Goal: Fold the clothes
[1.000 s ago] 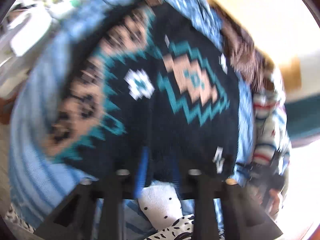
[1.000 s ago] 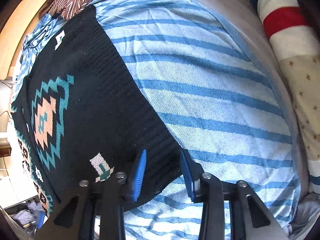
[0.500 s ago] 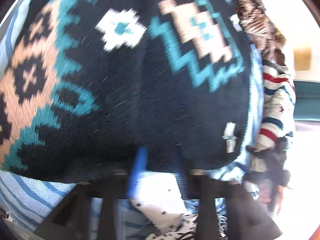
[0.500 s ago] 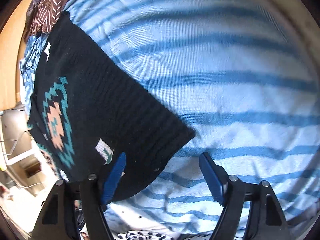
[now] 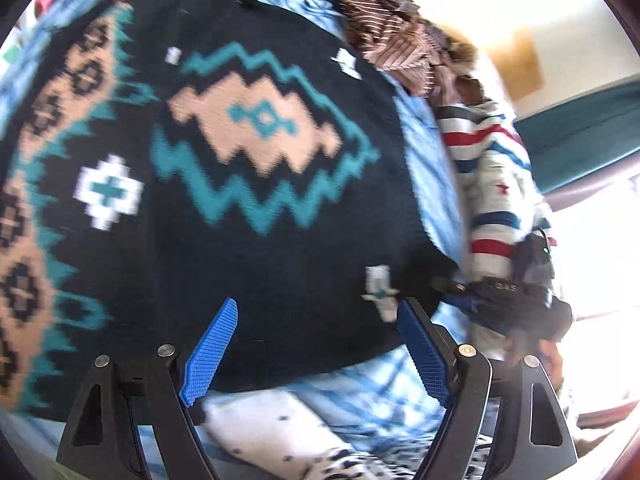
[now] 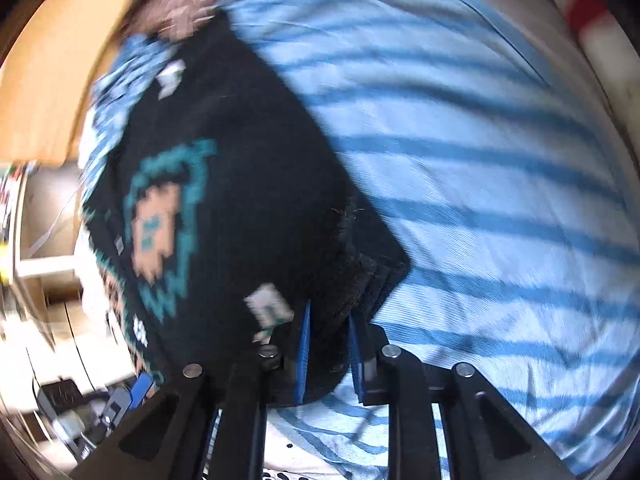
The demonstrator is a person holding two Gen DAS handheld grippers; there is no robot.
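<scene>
- A black knitted sweater (image 5: 280, 240) with teal zigzags, a peach diamond and small white motifs lies spread on a light blue striped cloth (image 6: 480, 160), which covers the surface under it.
- In the right wrist view the sweater (image 6: 240, 208) fills the left half of the scene, and its near right corner is bunched up thick at the gripper.
- The right gripper (image 6: 328, 344) is clamped on that near corner: its jaws have just been closing, and the two blue pads (image 6: 304, 352) now press on the folded black knit between them.
- The left gripper (image 5: 316, 352) stands wide apart: its jaws have just been opening, and the blue pads (image 5: 210, 354) sit over the sweater's near edge without pinching it. Whether they brush the knit I cannot tell.
- Just near of the sweater's edge, under the left gripper, lies a white cloth with black dots (image 5: 272, 428).
- At the far right of the sweater sits a brown garment with thin pale stripes (image 5: 384, 36), crumpled.
- Right of the sweater lies a white garment with red and blue stripes and a star (image 5: 492, 184).
- In the left wrist view the right gripper (image 5: 504, 300) shows at the sweater's right corner, dark and blurred.
</scene>
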